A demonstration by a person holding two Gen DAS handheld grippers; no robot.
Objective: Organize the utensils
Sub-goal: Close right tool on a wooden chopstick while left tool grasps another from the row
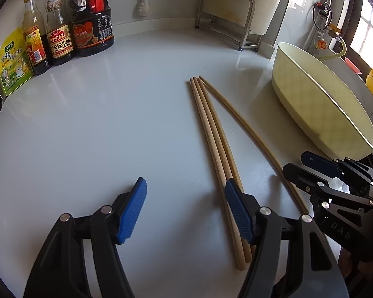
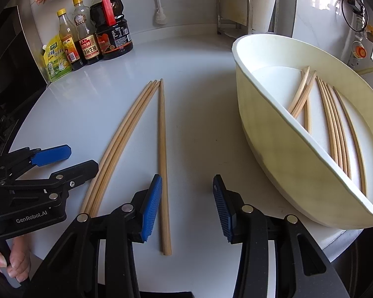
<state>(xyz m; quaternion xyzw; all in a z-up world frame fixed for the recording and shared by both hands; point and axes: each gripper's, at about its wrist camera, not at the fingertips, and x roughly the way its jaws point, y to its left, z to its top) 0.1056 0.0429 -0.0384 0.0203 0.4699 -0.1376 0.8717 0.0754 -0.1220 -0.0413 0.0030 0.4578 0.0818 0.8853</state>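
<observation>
4 chopsticks (image 2: 126, 146) lie on the counter (image 1: 92, 124) left of the tub (image 2: 273, 164), which already holds several more. Both the left gripper (image 1: 184, 211) and the right gripper (image 2: 186, 206) hover open and empty. Next step, likely: the right gripper pinches the lone stick (image 2: 163, 164) nearest the tub and lifts it in.

Both wrist views low over the countertop (image 1: 92, 124), facing the wall (sharing chopsticks (image 2: 164, 164))

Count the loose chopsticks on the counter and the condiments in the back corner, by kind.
Loose chopsticks: 4
Sauce bottles: 3
Seasoning pouch: 1
Total: 8
</observation>
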